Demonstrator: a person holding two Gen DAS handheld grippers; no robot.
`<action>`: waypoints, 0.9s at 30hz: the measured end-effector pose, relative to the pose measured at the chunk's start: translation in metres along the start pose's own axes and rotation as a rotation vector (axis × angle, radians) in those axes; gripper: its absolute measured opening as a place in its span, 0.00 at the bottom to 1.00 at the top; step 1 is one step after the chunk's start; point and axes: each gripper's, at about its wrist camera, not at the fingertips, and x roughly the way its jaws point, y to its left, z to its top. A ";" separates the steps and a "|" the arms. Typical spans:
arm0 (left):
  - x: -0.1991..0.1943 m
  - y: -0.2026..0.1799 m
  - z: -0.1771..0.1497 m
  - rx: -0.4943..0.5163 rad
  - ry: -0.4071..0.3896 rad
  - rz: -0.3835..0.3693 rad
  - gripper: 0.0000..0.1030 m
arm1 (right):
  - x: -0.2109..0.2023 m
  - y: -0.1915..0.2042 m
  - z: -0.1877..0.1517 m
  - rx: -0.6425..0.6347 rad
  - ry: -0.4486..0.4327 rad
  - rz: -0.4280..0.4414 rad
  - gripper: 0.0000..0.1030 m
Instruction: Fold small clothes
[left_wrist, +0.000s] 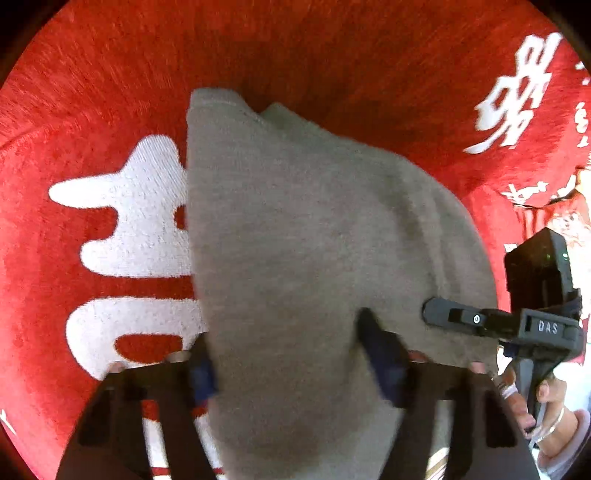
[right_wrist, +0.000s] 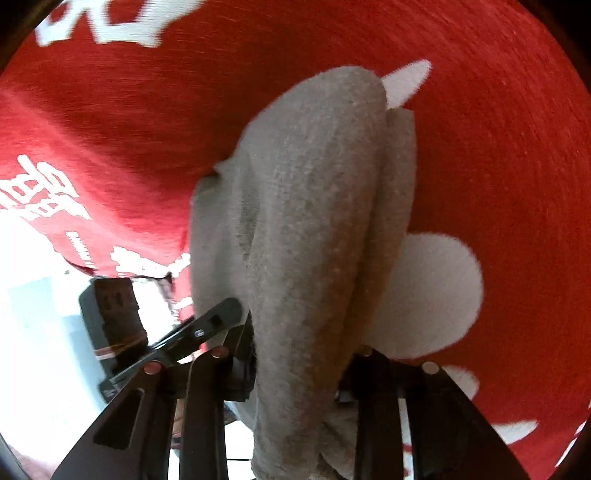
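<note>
Overhead, grey garment (left_wrist: 310, 236) over red cloth (left_wrist: 92, 92)

Grey cloth (left_wrist: 314, 258) hides both fingers' tips — blurred at its edges; white lettering (left_wrist: 136, 236) partly covered, cut off.
</note>
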 end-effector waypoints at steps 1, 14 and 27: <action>-0.006 0.002 -0.002 0.004 -0.010 -0.019 0.49 | -0.003 0.005 -0.004 0.003 -0.006 0.039 0.30; -0.096 0.049 -0.042 0.016 -0.070 -0.094 0.47 | 0.020 0.082 -0.067 -0.051 -0.027 0.144 0.31; -0.100 0.157 -0.114 -0.023 0.042 0.089 0.53 | 0.135 0.089 -0.125 -0.031 0.109 -0.002 0.35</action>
